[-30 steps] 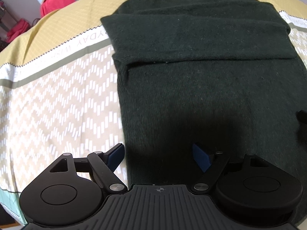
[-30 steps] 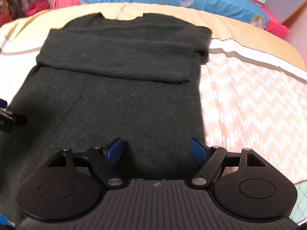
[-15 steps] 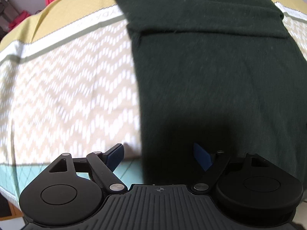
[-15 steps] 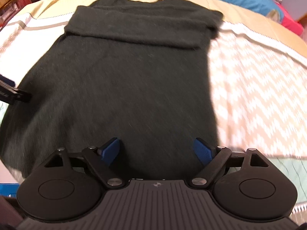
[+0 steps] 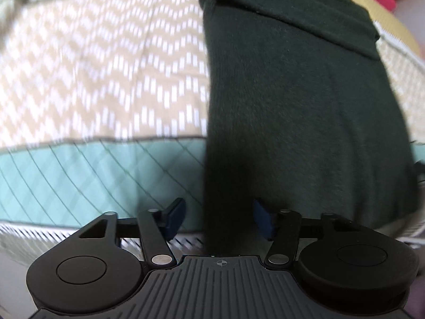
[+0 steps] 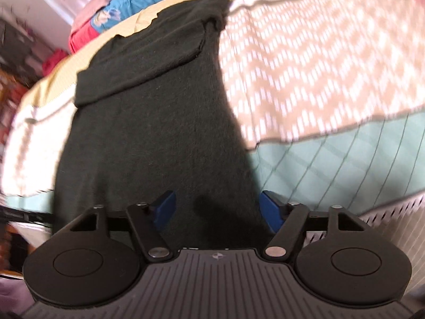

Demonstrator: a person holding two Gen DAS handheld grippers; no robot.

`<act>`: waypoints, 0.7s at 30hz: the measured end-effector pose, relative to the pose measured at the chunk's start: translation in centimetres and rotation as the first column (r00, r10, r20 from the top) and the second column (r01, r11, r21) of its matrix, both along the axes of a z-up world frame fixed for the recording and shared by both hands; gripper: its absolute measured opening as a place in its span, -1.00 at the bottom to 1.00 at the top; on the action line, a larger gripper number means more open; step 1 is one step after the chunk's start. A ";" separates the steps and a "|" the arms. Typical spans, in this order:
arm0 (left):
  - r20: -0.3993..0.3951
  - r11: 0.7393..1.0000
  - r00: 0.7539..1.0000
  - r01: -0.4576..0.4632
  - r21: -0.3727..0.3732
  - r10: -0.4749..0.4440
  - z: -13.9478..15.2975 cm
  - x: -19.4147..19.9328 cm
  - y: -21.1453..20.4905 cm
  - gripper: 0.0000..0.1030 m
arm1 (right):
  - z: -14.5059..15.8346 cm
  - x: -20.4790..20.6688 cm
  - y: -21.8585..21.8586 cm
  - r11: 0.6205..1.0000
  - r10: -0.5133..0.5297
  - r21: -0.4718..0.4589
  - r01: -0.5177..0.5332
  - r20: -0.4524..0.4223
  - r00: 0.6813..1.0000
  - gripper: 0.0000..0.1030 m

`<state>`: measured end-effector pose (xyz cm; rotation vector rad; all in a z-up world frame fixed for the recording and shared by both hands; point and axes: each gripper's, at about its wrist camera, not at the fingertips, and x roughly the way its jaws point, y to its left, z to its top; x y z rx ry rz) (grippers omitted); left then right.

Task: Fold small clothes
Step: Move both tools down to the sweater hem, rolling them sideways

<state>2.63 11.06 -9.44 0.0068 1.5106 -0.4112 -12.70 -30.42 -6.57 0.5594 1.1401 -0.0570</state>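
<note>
A dark green sweater (image 5: 292, 101) lies flat on the bed, sleeves folded across the chest, hem toward me. It also shows in the right wrist view (image 6: 159, 122). My left gripper (image 5: 217, 219) is open, at the hem's left corner, with the sweater's left edge between its blue pads. My right gripper (image 6: 216, 208) is open at the hem's right corner, the cloth between its pads. Neither gripper holds anything.
The bedspread (image 5: 106, 61) has a beige zigzag area and a teal quilted band (image 5: 79, 175) near the front edge. Blue and red bedding (image 6: 111, 13) lies at the far end. The bed's edge is just under both grippers.
Both grippers have pulled back toward the bed's front edge, from over the sweater's body to its hem corners. Both stayed open. The sweater has not moved.
</note>
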 end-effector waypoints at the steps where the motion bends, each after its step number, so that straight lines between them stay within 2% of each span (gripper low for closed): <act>1: -0.027 0.999 1.000 -0.017 -0.035 0.016 0.0 -0.4 0.8 1.00 | -0.1 -0.4 -0.4 1.000 -0.007 0.030 0.007 -0.009 1.000 0.41; 4: -0.090 0.990 0.995 -0.045 -0.135 0.033 -0.1 -1.1 2.7 1.00 | -0.3 -1.6 -1.5 0.995 -0.028 0.092 0.031 -0.028 0.999 0.41; 8: -0.146 0.977 0.987 -0.099 -0.191 0.072 -0.7 -2.0 4.2 1.00 | -0.8 -2.6 -2.8 0.985 -0.069 0.157 0.075 -0.044 0.997 0.41; 12: -0.223 0.936 0.971 -0.157 -0.317 0.087 -1.5 -2.1 5.6 1.00 | -1.7 -2.8 -3.3 0.951 -0.084 0.295 0.094 -0.047 0.995 0.41; 15: -0.240 0.921 0.967 -0.172 -0.351 0.089 -1.8 -2.3 6.5 1.00 | -1.8 -3.2 -3.5 0.926 -0.066 0.369 0.078 -0.045 0.997 0.41; 17: -0.259 0.908 0.963 -0.178 -0.380 0.080 -1.9 -2.6 7.2 1.00 | -1.9 -3.5 -3.7 0.926 -0.068 0.367 0.082 -0.052 0.996 0.42; 19: -0.279 0.907 0.956 -0.194 -0.373 0.089 -2.4 -2.7 7.6 1.00 | -2.2 -3.8 -4.2 0.923 -0.099 0.365 0.121 -0.078 0.992 0.42; 21: -0.286 0.899 0.953 -0.211 -0.383 0.102 -2.5 -2.8 8.1 1.00 | -2.4 -4.3 -4.7 0.905 -0.130 0.398 0.150 -0.077 0.989 0.40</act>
